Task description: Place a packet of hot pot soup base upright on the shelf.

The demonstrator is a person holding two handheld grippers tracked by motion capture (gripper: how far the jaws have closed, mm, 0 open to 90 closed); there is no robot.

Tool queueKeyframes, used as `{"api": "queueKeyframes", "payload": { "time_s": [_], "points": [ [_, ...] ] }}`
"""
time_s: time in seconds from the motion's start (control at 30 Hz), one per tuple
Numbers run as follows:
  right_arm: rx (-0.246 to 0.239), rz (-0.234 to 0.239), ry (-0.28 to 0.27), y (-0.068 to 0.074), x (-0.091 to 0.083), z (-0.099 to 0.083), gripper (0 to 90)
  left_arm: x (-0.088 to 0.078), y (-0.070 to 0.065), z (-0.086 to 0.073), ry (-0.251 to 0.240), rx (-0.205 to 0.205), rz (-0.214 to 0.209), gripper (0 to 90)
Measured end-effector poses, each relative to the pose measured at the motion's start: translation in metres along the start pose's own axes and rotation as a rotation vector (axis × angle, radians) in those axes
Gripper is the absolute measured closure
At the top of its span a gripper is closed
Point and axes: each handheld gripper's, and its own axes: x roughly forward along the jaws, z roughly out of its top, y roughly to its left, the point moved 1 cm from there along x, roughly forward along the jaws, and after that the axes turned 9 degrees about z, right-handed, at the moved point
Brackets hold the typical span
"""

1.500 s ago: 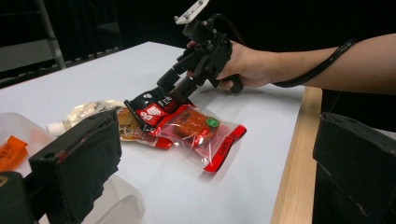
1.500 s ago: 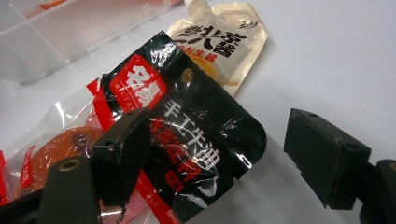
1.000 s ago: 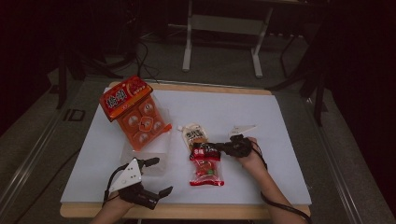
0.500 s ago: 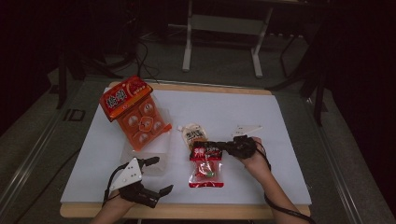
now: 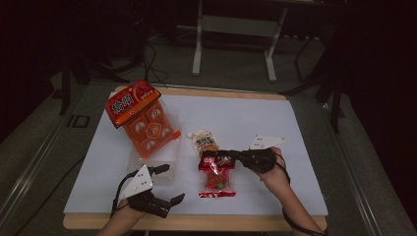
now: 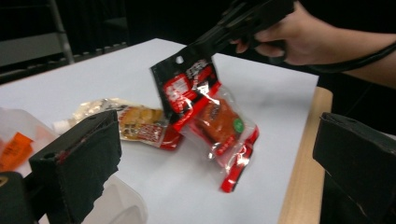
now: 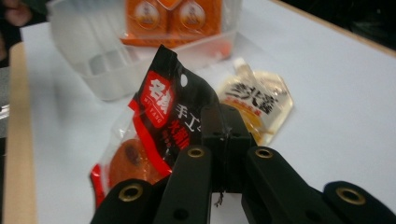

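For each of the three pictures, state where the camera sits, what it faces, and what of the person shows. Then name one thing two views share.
High view: above the table's near edge, facing forward and down; both forearms show.
Left gripper view: rides the left gripper, facing the red snack packet; its open jaws show.
Right gripper view: rides the right gripper, facing the clear tray; jaws shut on the packet.
Shared: the packet.

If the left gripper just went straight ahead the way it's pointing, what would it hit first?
Probably the red-and-black snack packet that the right gripper holds by its top edge. The left gripper has open jaws framing that packet, with bare white table between; depth is hard to judge.
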Motion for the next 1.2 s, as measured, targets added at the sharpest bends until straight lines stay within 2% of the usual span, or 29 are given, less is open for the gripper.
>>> {"api": "queueKeyframes", "payload": {
  "time_s": [0.13, 0.23, 0.4, 0.57, 0.63, 0.67, 0.73, 0.77, 1.0, 1.1, 1.2],
  "points": [
    [-0.041, 0.005, -0.015, 0.013, -0.009, 0.005, 90.0, 0.002, 0.0, 0.001, 0.032, 0.01, 0.001, 1.6],
    [-0.061, 0.013, -0.026, 0.021, -0.013, 0.006, 90.0, 0.003, 0.001, 0.001, 0.046, 0.003, -0.006, 1.8],
    [-0.084, 0.034, -0.051, 0.033, -0.019, 0.007, 90.0, 0.007, 0.001, 0.008, 0.046, -0.001, -0.008, 5.9],
    [-0.11, 0.037, -0.054, 0.042, -0.024, 0.007, 90.0, 0.017, 0.001, 0.013, 0.051, -0.012, -0.037, 8.1],
    [-0.117, 0.04, -0.059, 0.045, -0.026, 0.007, 90.0, 0.022, 0.001, 0.014, 0.058, -0.003, -0.05, 8.1],
    [-0.118, 0.043, -0.059, 0.046, -0.027, 0.007, 90.0, 0.024, 0.0, 0.015, 0.058, -0.006, -0.045, 8.3],
    [-0.128, 0.043, -0.061, 0.049, -0.028, 0.006, 90.0, 0.029, 0.0, 0.017, 0.062, -0.013, -0.043, 13.6],
    [-0.131, 0.048, -0.061, 0.05, -0.029, 0.007, 90.0, 0.033, 0.001, 0.019, 0.067, -0.017, -0.056, 13.7],
    [-0.158, 0.057, -0.067, 0.058, -0.03, 0.009, 90.0, 0.051, -0.002, 0.027, 0.102, 0.024, -0.072, 23.9],
    [-0.152, 0.063, -0.075, 0.059, -0.031, 0.008, 90.0, 0.059, -0.001, 0.029, 0.117, 0.011, -0.085, 28.7],
    [-0.155, 0.062, -0.075, 0.06, -0.031, 0.008, 90.0, 0.065, -0.001, 0.032, 0.113, 0.001, -0.094, 34.3]
  ]
}}
